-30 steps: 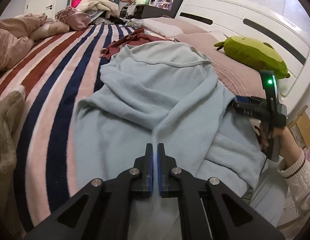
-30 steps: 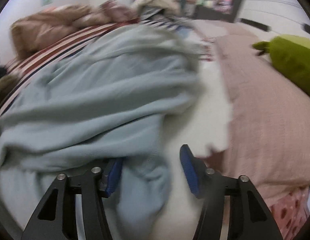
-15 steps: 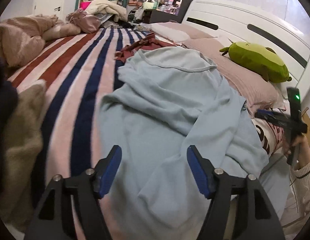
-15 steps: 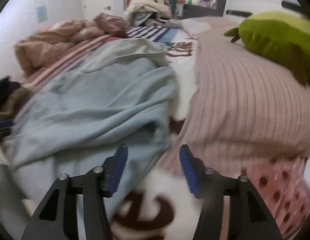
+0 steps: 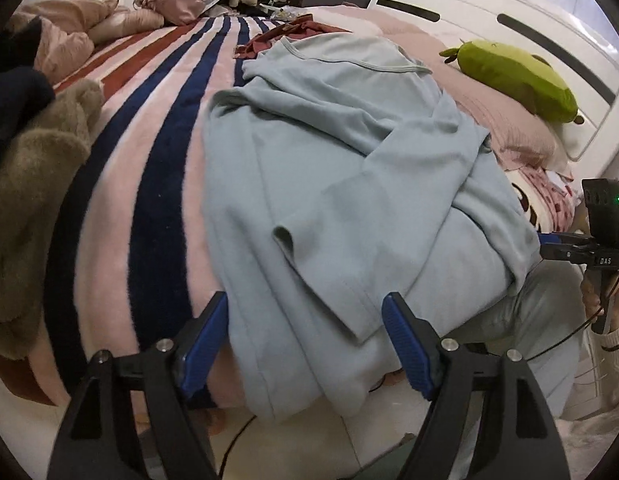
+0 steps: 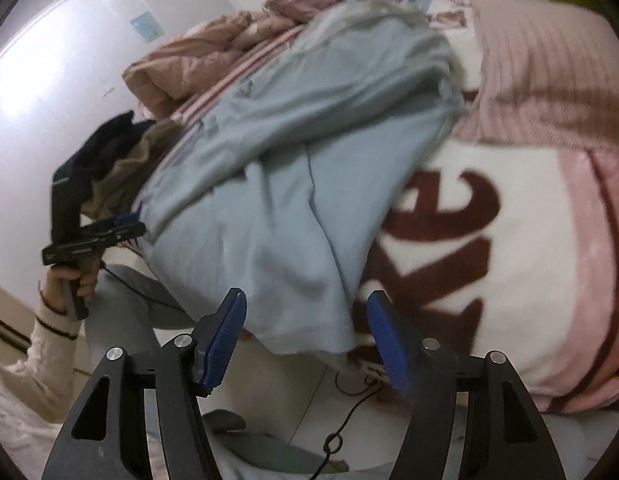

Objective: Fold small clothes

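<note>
bed: striped blanket (image 5: 157, 128) runs ahead and left of the left fingers; pink-and-white lettered blanket (image 6: 509, 240) lies ahead and right of the right fingers.
garment: light blue top (image 5: 349, 168) spread on the bed dead ahead of both grippers, hem draped over the near edge, neckline at the far end.
sleeves: both already crossed over the body, one cuff (image 5: 283, 236) just ahead of the left fingers.
progress: looks like sleeves-in is done; bottom-to-top fold and tidy-up left. Roughly mid-task, a judgement.
left gripper (image 5: 305, 344): jaws opening, hem between them in view, pads not pressing cloth.
right gripper (image 6: 305, 340): jaws opening, the hem's right corner between the fingers, no grip visible.
other clothes: dark red garment (image 5: 285, 36) beyond the neckline, unfolded.
</note>
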A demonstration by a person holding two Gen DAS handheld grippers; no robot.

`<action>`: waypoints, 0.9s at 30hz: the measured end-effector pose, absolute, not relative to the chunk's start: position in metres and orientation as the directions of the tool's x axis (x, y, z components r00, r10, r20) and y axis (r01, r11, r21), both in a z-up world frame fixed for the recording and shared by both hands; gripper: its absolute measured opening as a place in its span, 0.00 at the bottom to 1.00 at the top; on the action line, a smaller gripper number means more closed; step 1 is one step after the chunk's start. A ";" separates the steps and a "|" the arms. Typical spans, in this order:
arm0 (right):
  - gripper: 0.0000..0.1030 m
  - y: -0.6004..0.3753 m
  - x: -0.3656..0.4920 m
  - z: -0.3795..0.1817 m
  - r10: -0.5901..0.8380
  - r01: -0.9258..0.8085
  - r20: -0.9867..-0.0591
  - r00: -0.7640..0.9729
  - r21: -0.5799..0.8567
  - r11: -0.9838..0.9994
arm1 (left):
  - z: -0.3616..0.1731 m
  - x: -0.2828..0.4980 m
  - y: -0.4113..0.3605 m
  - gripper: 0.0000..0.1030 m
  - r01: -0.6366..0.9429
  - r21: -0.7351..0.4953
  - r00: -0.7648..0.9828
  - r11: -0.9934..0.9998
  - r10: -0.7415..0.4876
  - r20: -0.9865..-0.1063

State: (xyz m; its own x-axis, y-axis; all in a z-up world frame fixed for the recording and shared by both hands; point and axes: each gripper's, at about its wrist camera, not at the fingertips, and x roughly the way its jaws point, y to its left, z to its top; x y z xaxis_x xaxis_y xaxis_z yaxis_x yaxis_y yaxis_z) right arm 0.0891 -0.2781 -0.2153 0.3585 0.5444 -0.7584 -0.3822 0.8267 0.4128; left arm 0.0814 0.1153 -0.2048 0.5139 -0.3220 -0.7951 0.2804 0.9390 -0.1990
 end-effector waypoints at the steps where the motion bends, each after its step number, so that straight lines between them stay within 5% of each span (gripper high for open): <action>1: 0.58 -0.276 0.090 -0.216 0.548 -0.385 -0.753 0.365 0.414 0.825 | -0.205 0.082 0.115 0.71 0.281 -0.197 0.515 0.939 -0.321 -0.795; 7: 0.57 -0.263 0.094 -0.216 0.576 -0.403 -0.727 0.374 0.432 0.807 | -0.207 0.086 0.124 0.69 0.253 -0.251 0.527 0.934 -0.351 -0.774; 11: 0.48 -0.257 0.099 -0.218 0.597 -0.422 -0.709 0.375 0.443 0.791 | -0.207 0.091 0.117 0.67 0.251 -0.230 0.538 0.940 -0.333 -0.774; 18: 0.11 -0.253 0.113 -0.221 0.608 -0.391 -0.683 0.406 0.472 0.790 | -0.203 0.099 0.087 0.15 0.271 -0.166 0.555 0.948 -0.294 -0.778; 27: 0.07 -0.268 0.094 -0.187 0.684 -0.409 -0.571 0.454 0.548 0.729 | -0.166 0.066 0.094 0.12 0.316 -0.261 0.600 0.912 -0.405 -0.690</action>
State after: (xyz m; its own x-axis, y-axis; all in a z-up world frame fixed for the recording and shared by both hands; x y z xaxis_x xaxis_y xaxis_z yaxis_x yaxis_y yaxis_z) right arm 0.0942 -0.2677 -0.1865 0.4543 0.6840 -0.5708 -0.4091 0.7293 0.5484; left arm 0.0663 0.0942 -0.1662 0.5997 -0.4053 -0.6899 0.3164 0.9121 -0.2608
